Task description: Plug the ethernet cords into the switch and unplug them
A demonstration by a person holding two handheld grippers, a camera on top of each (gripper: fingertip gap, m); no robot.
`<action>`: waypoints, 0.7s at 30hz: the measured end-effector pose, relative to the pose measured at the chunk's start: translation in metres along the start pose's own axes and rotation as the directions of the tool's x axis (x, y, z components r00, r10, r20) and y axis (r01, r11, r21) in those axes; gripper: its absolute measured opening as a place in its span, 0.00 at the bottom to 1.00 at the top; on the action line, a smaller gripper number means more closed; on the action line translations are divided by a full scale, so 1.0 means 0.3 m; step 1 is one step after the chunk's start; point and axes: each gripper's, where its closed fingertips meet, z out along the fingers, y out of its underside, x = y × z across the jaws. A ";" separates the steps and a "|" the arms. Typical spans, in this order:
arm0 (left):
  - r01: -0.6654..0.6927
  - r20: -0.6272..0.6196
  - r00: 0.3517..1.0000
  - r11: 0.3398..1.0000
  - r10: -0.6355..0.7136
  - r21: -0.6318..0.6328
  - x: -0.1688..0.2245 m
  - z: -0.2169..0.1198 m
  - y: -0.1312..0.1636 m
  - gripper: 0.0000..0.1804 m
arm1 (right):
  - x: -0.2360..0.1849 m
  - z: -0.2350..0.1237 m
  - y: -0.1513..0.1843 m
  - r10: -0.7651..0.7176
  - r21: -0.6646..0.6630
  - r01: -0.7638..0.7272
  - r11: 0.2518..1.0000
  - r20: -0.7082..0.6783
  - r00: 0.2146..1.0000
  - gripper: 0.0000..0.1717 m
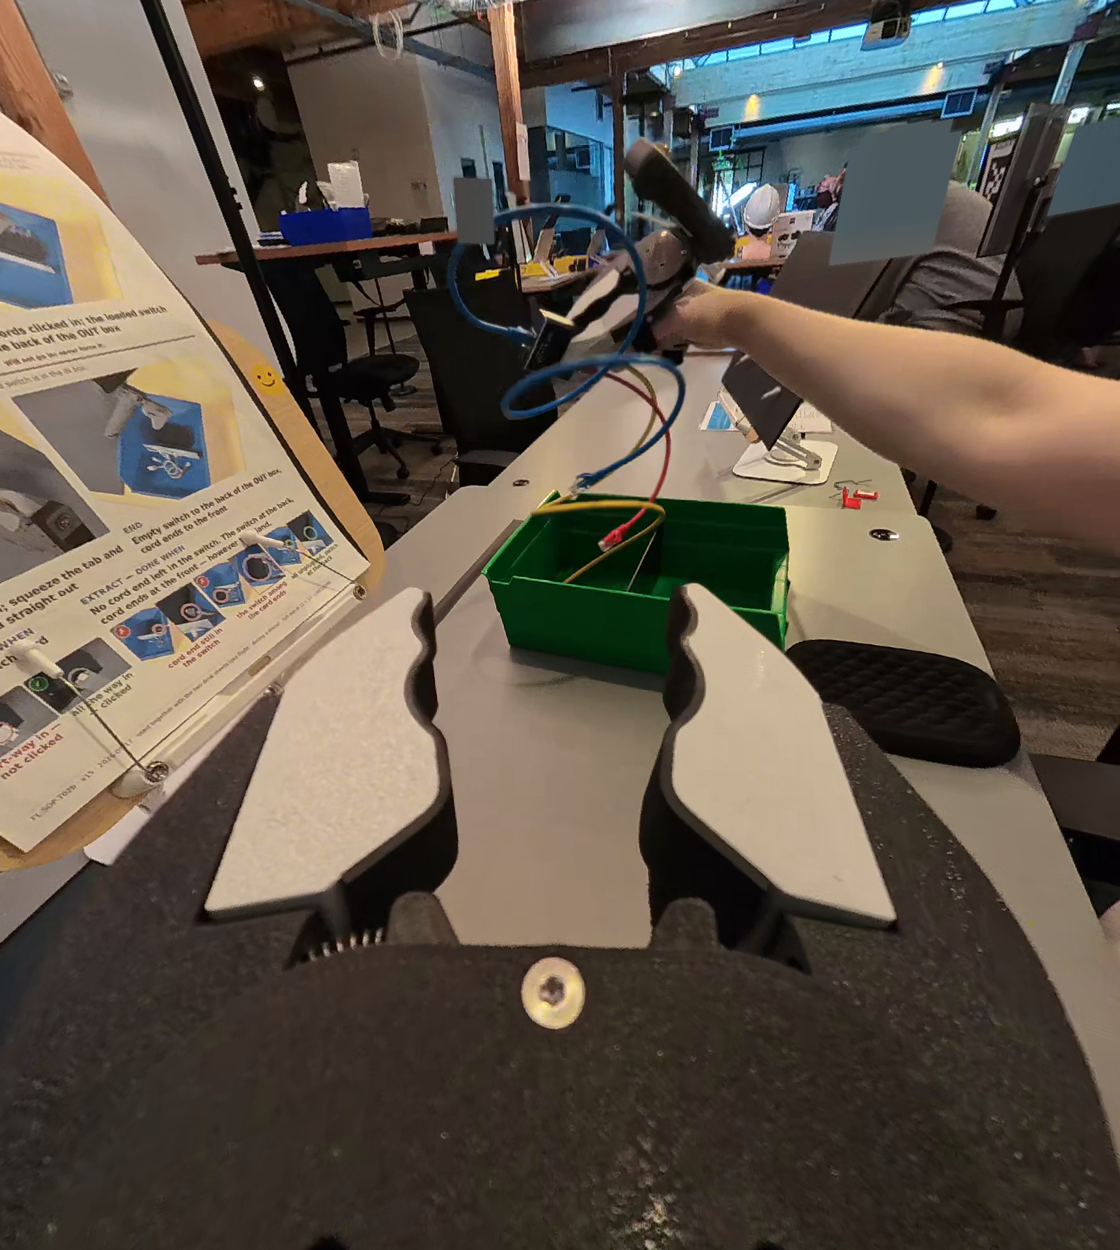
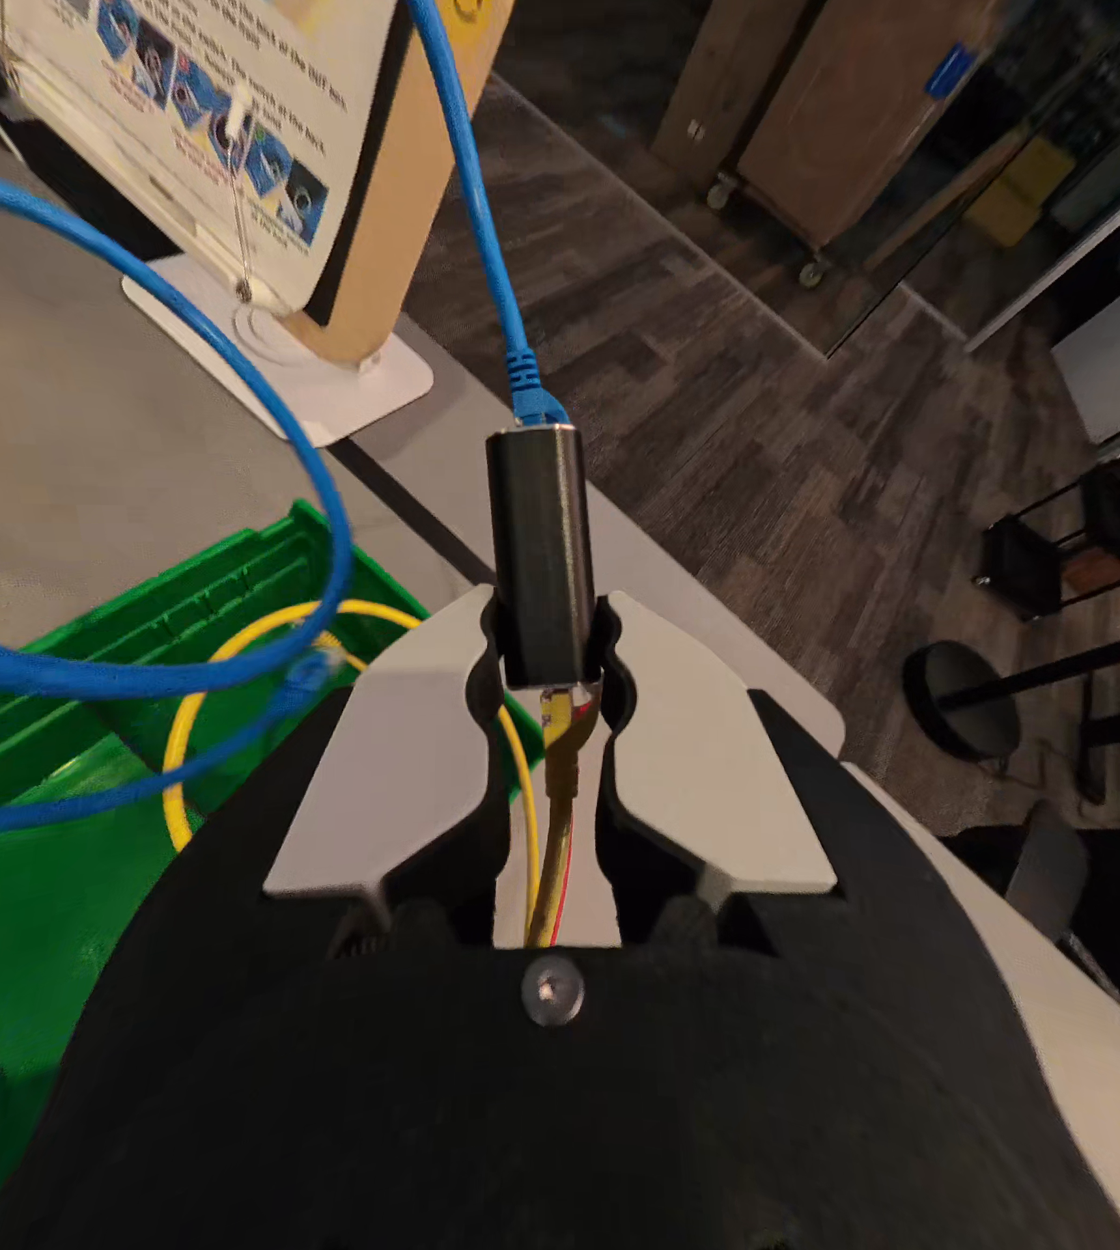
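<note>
Grey table (image 1: 835, 588) runs long and narrow away from the left wrist camera; its right edge drops to dark wood-look floor (image 2: 713, 325), its left side is bounded by an upright instruction board (image 1: 104, 473) on a white base. Bare tabletop between the left gripper (image 1: 554, 649) and the green bin (image 1: 618, 622), more bare top right of the bin. Open office behind: desks, chairs, a seated person far off.

Black padded rest (image 1: 909, 697) lies at the right table edge near the bin. Tablet stand (image 1: 780, 433) farther back, small red clips (image 1: 855, 497) near it.

Green bin sits mid-table, open top, thin divider inside. Yellow cord (image 1: 611, 514) loops over its rim and into it; the red cord (image 1: 652, 467) end dangles just above the interior, probably not touching, view is soft there.

Right gripper (image 2: 547, 642), held by a bare arm (image 1: 916, 406), is up in the air above and beyond the bin. Its fingers clamp the near end of the black switch (image 2: 540, 541), pads pressed on both sides. Blue cord (image 2: 476, 203) is plugged into the far end and coils down in loops; yellow and red cords leave the near end between the fingers.

Left gripper low over the table, fingers spread wide, nothing between them.
</note>
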 end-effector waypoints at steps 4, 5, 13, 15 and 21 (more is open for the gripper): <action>-0.016 -0.005 1.000 0.999 0.016 -0.050 0.008 0.034 0.028 0.36 | -0.043 0.041 0.088 0.005 -0.065 0.000 0.998 0.066 0.998 0.15; -0.020 -0.007 1.000 0.998 0.020 -0.063 0.010 0.042 0.036 0.36 | -0.068 0.050 0.094 0.004 -0.068 0.003 0.998 0.107 0.994 0.16; -0.026 -0.017 1.000 0.991 0.024 -0.135 0.024 0.092 0.077 0.35 | -0.253 0.115 0.020 -0.064 -0.068 0.091 0.994 0.327 0.943 0.16; -0.030 -0.018 0.999 0.989 0.027 -0.144 0.026 0.098 0.082 0.35 | -0.287 0.130 -0.015 -0.079 -0.059 0.107 0.992 0.358 0.930 0.16; -0.038 -0.020 0.999 0.986 0.036 -0.161 0.029 0.103 0.092 0.35 | -0.397 0.175 -0.110 -0.097 -0.002 0.110 0.994 0.459 0.883 0.15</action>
